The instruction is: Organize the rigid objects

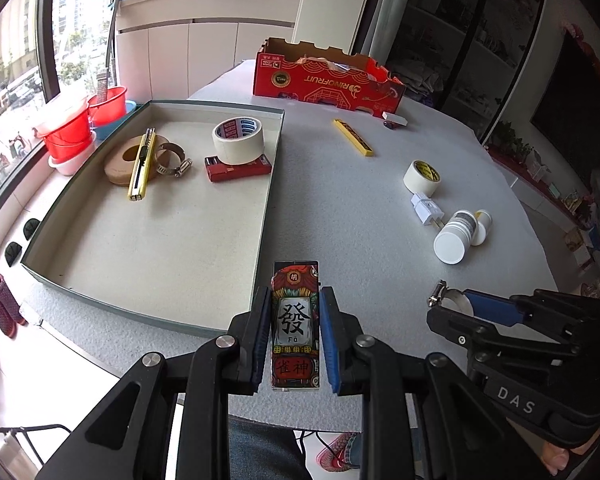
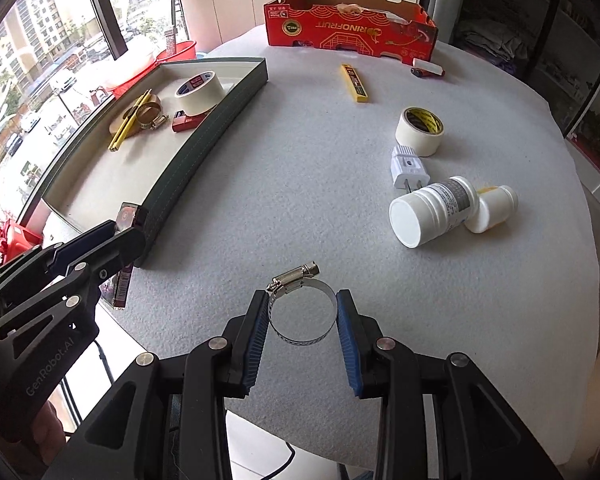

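Observation:
My left gripper (image 1: pixel 295 304) is shut on a flat printed card box (image 1: pixel 295 320) with a large black character, held above the table just right of the grey tray (image 1: pixel 268 196). My right gripper (image 2: pixel 303 304) is shut on a metal hose clamp (image 2: pixel 302 308), its screw housing pointing away; this clamp (image 1: pixel 448 296) also shows at the right of the left wrist view. In the tray lie a brown tape ring (image 1: pixel 120 164), a yellow utility knife (image 1: pixel 142 164), another hose clamp (image 1: pixel 172 158), a white tape roll (image 1: pixel 239 140) and a red box (image 1: pixel 240 168).
On the grey felt table lie a yellow blade case (image 2: pixel 354 82), a small tape roll (image 2: pixel 419 130), a white plug (image 2: pixel 409 168), two white bottles (image 2: pixel 432 210) and a small lighter-like item (image 2: pixel 427 69). A red cardboard box (image 2: pixel 350 26) stands at the back. Red buckets (image 1: pixel 68 128) sit left.

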A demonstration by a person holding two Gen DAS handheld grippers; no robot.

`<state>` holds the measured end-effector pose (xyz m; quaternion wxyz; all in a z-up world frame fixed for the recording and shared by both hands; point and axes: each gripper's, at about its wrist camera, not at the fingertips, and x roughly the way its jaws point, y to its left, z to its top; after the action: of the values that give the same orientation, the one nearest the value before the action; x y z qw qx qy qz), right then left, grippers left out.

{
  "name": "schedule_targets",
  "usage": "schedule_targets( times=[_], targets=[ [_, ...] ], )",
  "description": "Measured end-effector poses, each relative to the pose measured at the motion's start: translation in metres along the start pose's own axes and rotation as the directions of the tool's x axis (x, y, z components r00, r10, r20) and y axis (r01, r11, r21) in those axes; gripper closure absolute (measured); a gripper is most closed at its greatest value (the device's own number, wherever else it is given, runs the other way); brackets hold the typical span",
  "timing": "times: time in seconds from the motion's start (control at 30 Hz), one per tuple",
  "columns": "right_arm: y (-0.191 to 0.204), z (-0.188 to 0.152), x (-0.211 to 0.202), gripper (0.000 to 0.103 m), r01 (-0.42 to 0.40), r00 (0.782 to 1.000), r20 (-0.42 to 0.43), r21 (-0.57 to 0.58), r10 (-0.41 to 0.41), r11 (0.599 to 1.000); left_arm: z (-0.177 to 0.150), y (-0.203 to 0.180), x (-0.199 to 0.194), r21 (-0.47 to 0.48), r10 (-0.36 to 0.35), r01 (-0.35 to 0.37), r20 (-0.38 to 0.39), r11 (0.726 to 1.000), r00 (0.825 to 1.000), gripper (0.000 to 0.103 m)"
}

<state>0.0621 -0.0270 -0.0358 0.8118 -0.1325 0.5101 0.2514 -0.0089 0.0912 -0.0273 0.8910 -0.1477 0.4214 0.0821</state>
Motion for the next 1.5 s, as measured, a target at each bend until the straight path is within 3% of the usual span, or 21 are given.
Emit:
schedule_targets(
  times=[0.37, 0.73, 1.07, 1.5],
  targets=[
    [0.046, 0.05, -0.004, 0.068, -0.088, 0.995, 0.046, -0.097, 0.092, 0.991, 0.026, 0.058, -0.028, -0.1, 0.076, -0.069, 0.077, 0.993, 0.994, 0.077],
    [0.08, 0.1, -0.002, 0.068, -0.162, 0.983, 0.056, -0.147, 0.172, 0.976, 0.06, 0.116, -0.039, -0.174, 0.211, -0.186, 0.139, 0.967, 0.968, 0.077],
    [0.098, 0.127, 0.014, 0.068, -0.2, 0.977, 0.038, -0.158, 0.208, 0.967, 0.072, 0.136, -0.017, -0.19, 0.244, -0.222, 0.099, 0.956, 0.965, 0.077],
    [0.093, 0.135, 0.037, 0.068, -0.219, 0.975, -0.002, -0.128, 0.221, 0.967, 0.072, 0.133, 0.014, -0.17, 0.242, -0.233, 0.032, 0.957, 0.97, 0.077]
  ],
)
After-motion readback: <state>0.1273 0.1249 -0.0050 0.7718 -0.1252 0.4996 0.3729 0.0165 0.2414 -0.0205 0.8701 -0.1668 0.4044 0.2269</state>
